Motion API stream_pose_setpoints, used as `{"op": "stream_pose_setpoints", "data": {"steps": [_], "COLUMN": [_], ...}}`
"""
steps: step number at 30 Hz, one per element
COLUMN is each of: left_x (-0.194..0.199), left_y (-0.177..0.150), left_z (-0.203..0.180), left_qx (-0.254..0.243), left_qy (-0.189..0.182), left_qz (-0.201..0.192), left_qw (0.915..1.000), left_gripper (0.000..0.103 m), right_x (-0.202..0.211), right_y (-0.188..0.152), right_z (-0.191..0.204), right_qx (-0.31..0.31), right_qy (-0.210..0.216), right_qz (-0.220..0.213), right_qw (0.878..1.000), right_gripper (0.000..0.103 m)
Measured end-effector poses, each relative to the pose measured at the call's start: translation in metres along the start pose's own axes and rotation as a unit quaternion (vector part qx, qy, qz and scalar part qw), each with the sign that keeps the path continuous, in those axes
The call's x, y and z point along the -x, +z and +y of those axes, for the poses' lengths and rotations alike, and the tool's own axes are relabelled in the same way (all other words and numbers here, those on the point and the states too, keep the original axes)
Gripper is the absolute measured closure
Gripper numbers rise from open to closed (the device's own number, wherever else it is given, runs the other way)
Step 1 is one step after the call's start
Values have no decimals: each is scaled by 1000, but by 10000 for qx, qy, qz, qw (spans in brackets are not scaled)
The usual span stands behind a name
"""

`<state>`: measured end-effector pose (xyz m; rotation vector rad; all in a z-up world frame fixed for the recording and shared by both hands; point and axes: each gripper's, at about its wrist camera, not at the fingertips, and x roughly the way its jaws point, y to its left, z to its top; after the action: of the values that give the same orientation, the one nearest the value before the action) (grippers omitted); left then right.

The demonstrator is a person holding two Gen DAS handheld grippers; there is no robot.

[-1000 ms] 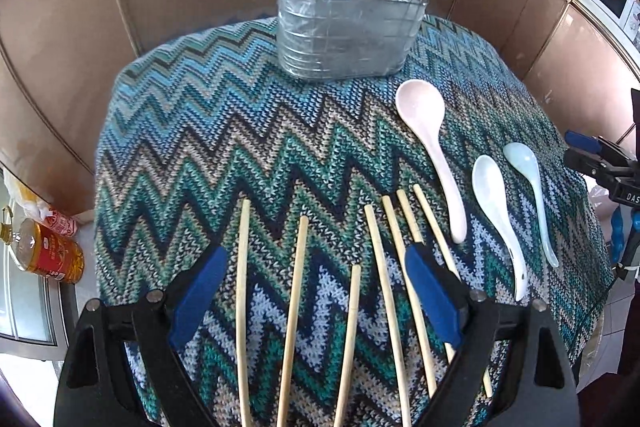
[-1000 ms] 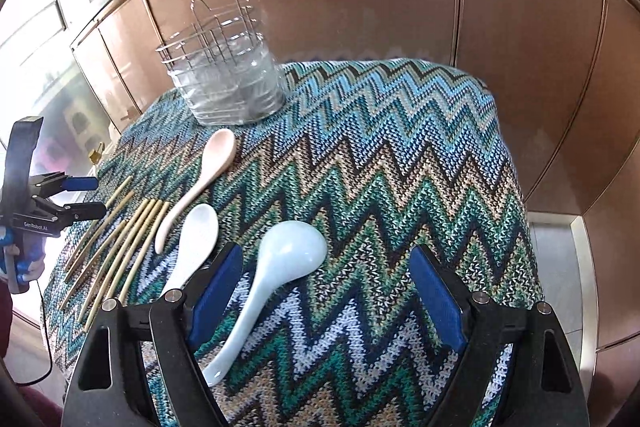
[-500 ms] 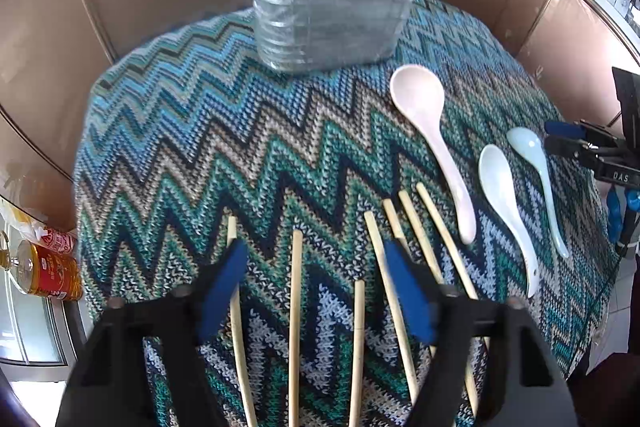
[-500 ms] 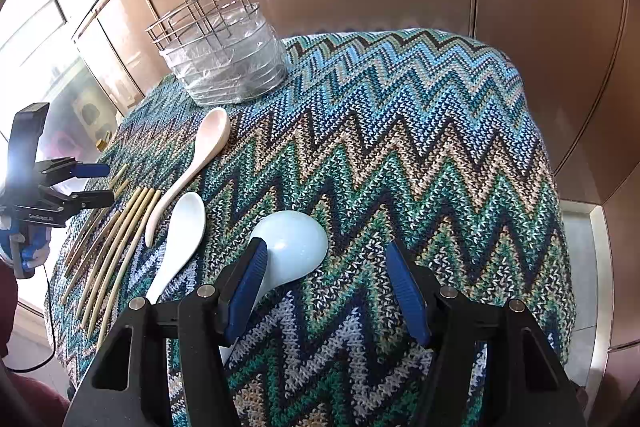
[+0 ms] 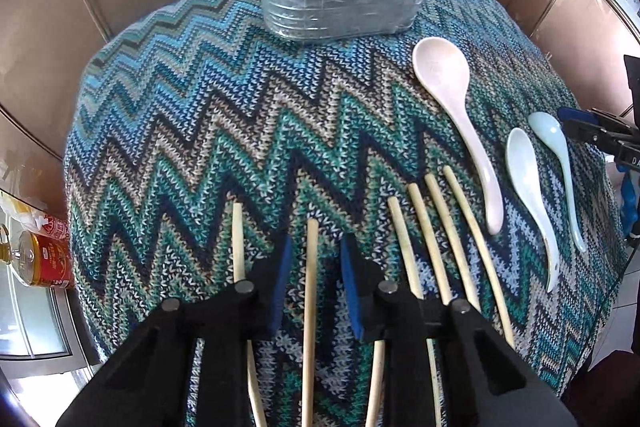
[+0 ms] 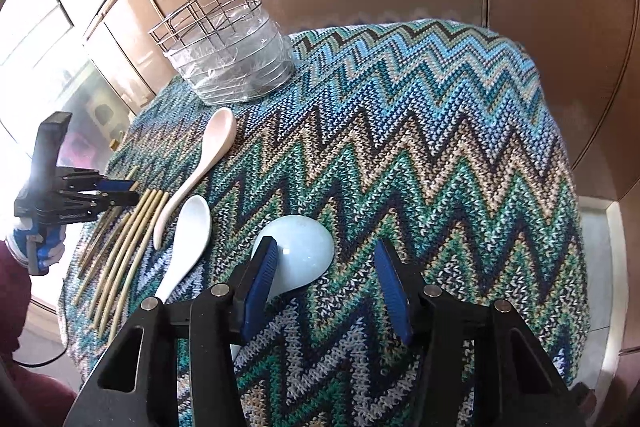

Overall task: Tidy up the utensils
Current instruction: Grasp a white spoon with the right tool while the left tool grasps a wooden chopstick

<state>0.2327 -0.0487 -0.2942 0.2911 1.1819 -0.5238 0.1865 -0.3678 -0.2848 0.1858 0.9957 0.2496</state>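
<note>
our left gripper [image 5: 314, 269] jaws are closing around one chopstick [image 5: 310, 291] lying on the zigzag cloth [image 5: 200, 131], pads not yet touching; our right gripper [image 6: 326, 279] jaws are closing, pale blue spoon [image 6: 298, 253] bowl between them.

Left claw [image 5: 313, 261] and right claw [image 6: 326, 269] both closing.

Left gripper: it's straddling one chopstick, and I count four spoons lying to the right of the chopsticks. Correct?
Not quite: there are three spoons, not four: pink spoon, white spoon and pale blue spoon, as the left wrist view shows. The left gripper does straddle one chopstick, jaws closing.
</note>
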Motion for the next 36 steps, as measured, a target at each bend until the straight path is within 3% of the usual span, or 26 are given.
{"op": "stream_pose_setpoints", "data": {"steps": [2, 9, 13, 16, 21, 24, 28, 36], "left_x": [-1, -2, -1, 1, 3, 4, 6, 6], "left_y": [2, 0, -1, -3, -6, -8, -10, -11], "left_z": [0, 7, 8, 10, 15, 17, 21, 19], "left_qx": [12, 98, 111, 157, 188, 209, 229, 220], "left_qy": [33, -2, -10, -54, -98, -120, -122, -112], "left_qz": [9, -39, -63, -85, -126, -143, -170, -190], "left_qw": [10000, 9999, 9999, 9998, 9997, 9996, 9995, 9995], "left_gripper": [84, 87, 87, 87, 87, 87, 88, 90], "right_x": [-1, 1, -7, -13, -21, -28, -37, -48], "right_y": [-1, -8, -11, -10, -10, -8, -5, 12], "right_z": [-3, -2, 0, -4, -20, -24, -21, 10], "right_qx": [-140, -196, -515, -935, -1826, -2063, -2126, -1831], "right_qy": [250, 351, 671, 1037, 1691, 1854, 1884, 2159], "right_qz": [87, 238, 505, 585, 513, 539, 639, 735], "right_qw": [9996, 9989, 9951, 9885, 9672, 9592, 9567, 9563], "right_gripper": [53, 52, 52, 50, 51, 55, 72, 74]}}
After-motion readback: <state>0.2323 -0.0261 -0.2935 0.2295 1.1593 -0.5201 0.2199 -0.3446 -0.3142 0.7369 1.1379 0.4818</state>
